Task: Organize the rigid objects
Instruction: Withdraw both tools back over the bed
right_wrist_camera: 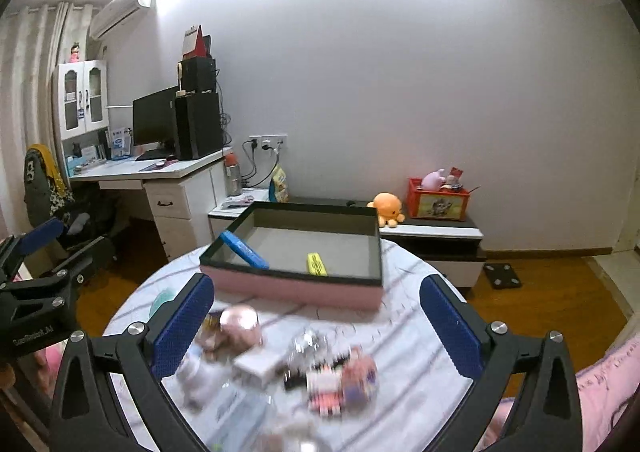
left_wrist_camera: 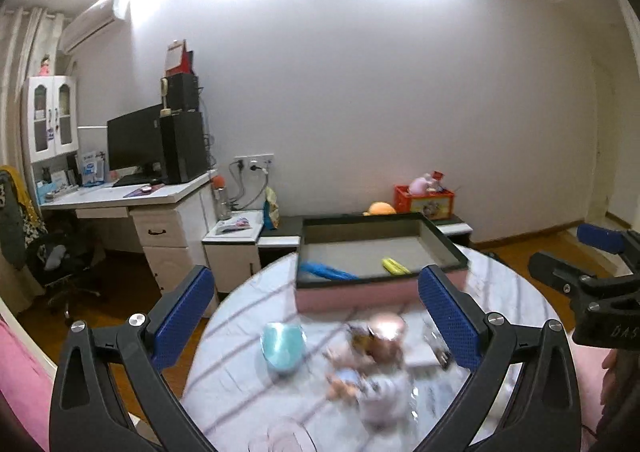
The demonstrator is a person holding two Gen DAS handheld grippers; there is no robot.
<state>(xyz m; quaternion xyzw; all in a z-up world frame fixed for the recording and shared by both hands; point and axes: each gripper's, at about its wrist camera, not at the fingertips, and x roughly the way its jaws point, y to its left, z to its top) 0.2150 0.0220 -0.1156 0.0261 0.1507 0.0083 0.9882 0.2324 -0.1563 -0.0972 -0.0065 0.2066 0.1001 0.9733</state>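
A pink box [left_wrist_camera: 360, 294] [right_wrist_camera: 296, 288] with a dark rim stands at the far side of the round table [left_wrist_camera: 248, 384] [right_wrist_camera: 416, 336]. Inside it lie a blue stick [left_wrist_camera: 328, 271] [right_wrist_camera: 245, 249] and a yellow stick [left_wrist_camera: 395, 266] [right_wrist_camera: 317, 264]. In front of the box lies a blurred heap of small items: a teal cup [left_wrist_camera: 282, 346], a doll [left_wrist_camera: 374, 368], a white case [right_wrist_camera: 256, 366], pink packets [right_wrist_camera: 344, 380]. My left gripper [left_wrist_camera: 316, 320] hangs open over the heap, empty. My right gripper [right_wrist_camera: 316, 324] is open and empty too.
A white desk [left_wrist_camera: 132, 196] [right_wrist_camera: 160, 172] with a monitor stands at the left wall. A low cabinet [right_wrist_camera: 436, 232] behind the table carries an orange plush [right_wrist_camera: 387, 208] and a red crate [left_wrist_camera: 425, 202] [right_wrist_camera: 438, 200]. An office chair [left_wrist_camera: 60, 256] sits at the left. Pink bedding [right_wrist_camera: 604, 376] lies at the right.
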